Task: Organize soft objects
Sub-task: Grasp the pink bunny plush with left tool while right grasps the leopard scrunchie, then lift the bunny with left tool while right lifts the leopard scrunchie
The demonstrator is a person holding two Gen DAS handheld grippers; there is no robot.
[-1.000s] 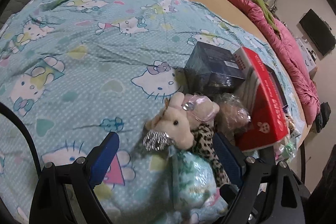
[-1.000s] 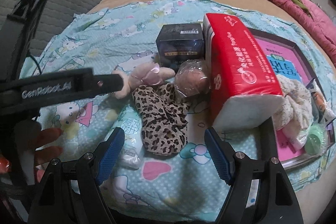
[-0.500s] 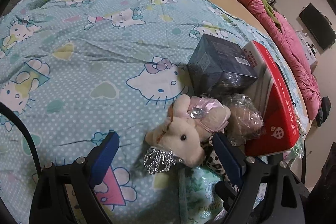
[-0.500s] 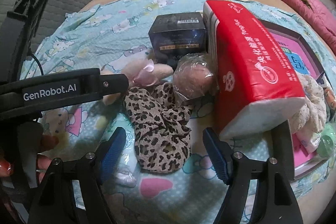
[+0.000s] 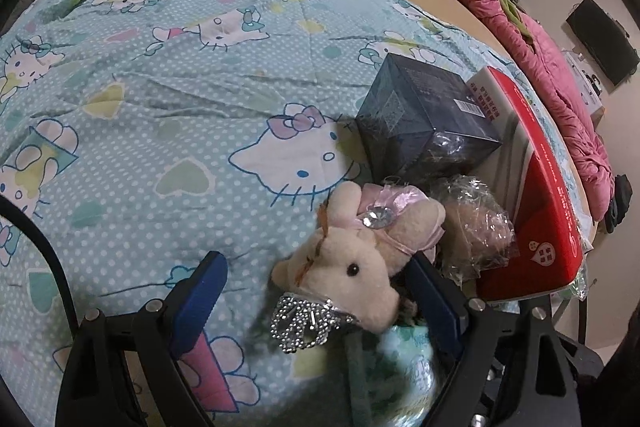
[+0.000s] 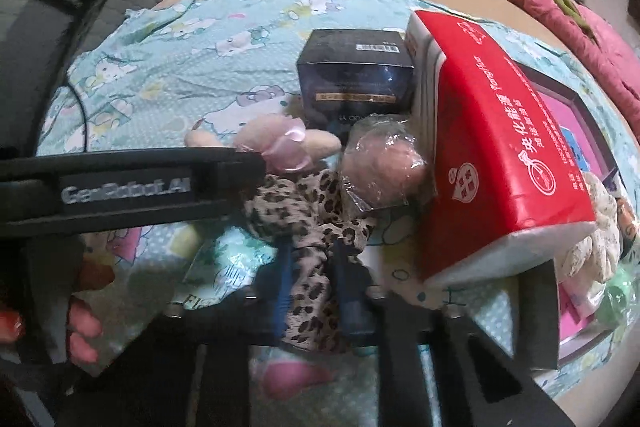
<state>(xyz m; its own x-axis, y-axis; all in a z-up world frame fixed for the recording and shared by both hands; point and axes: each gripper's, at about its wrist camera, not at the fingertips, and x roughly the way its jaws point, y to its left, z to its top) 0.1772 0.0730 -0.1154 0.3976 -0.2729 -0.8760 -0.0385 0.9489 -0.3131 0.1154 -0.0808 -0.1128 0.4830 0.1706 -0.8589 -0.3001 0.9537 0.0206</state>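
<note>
A cream plush animal [image 5: 352, 259] with a pink bow and a silver bead ornament lies on the blue cat-print sheet [image 5: 180, 87]. My left gripper [image 5: 316, 291] stands open around it, the plush head close to the right finger. In the right wrist view my right gripper [image 6: 310, 287] is shut on the leopard-print cloth [image 6: 308, 223], which bunches between the blue pads. The plush [image 6: 280, 143] shows behind the left gripper's black arm [image 6: 132, 183]. A plastic-wrapped pink ball [image 6: 380, 167] lies beside the cloth.
A dark blue box [image 5: 424, 119] and a red tissue pack [image 6: 500, 155] stand right behind the soft things. A green-printed packet [image 6: 224, 275] lies under the cloth. A pink tray [image 6: 576, 131] with small items is at right. A hand [image 6: 80, 323] holds the left gripper.
My right gripper has closed on the leopard cloth and pinched it into a bunch. Both grippers have come a little lower and closer to the pile; the left stays open.
</note>
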